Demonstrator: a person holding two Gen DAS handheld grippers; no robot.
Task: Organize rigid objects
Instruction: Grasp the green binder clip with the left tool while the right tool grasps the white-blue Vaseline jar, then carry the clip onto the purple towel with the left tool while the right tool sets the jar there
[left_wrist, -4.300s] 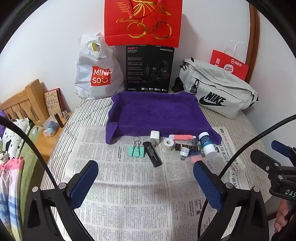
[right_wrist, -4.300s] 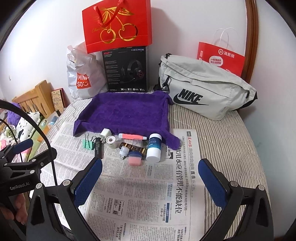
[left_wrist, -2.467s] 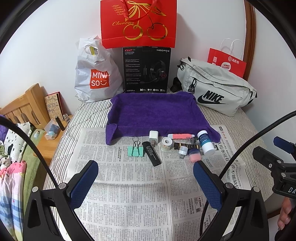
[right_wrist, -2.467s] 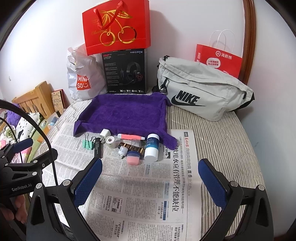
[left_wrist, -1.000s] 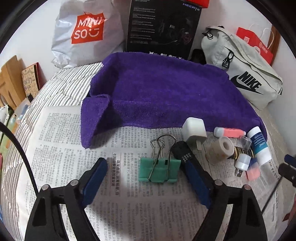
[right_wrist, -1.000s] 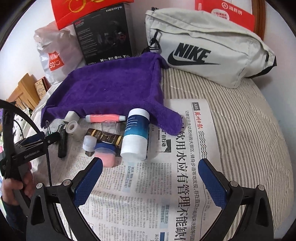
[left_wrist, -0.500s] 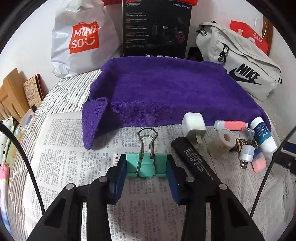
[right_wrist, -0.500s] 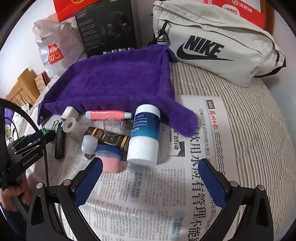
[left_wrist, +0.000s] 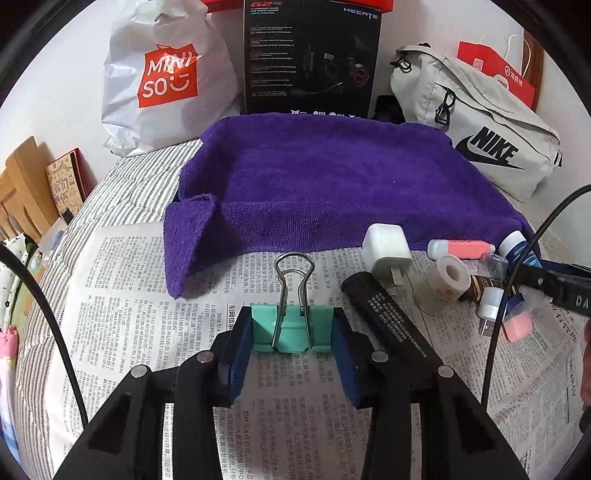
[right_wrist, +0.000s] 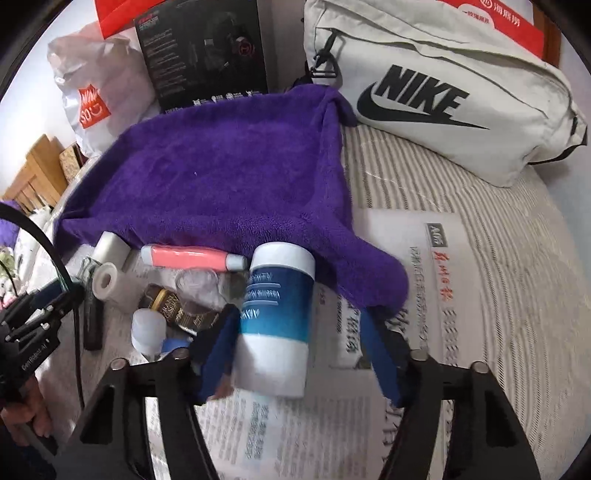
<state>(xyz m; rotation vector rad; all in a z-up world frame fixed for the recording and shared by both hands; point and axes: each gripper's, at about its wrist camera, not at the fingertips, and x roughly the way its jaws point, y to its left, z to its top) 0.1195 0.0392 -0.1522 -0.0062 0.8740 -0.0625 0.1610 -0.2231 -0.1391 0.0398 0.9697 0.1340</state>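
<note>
A green binder clip (left_wrist: 291, 328) lies on the newspaper (left_wrist: 122, 295), and my left gripper (left_wrist: 291, 332) is shut on it, a blue pad against each side. In the right wrist view, a blue and white bottle (right_wrist: 277, 317) lies on its side between the closing jaws of my right gripper (right_wrist: 295, 321). The left pad touches the bottle; the right pad stands apart from it. A purple towel (left_wrist: 325, 184) is spread out behind the row of small objects.
Beside the clip lie a black stick (left_wrist: 384, 325), a white charger plug (left_wrist: 386, 247), a tape roll (left_wrist: 447, 280) and a pink tube (left_wrist: 461, 249). A Nike bag (right_wrist: 443, 96), a black box (left_wrist: 310, 55) and a Miniso bag (left_wrist: 166, 77) stand behind the towel.
My left gripper closed on the binder clip and has held still since. My right gripper moved forward and down to the bottle, and its jaws narrowed around it.
</note>
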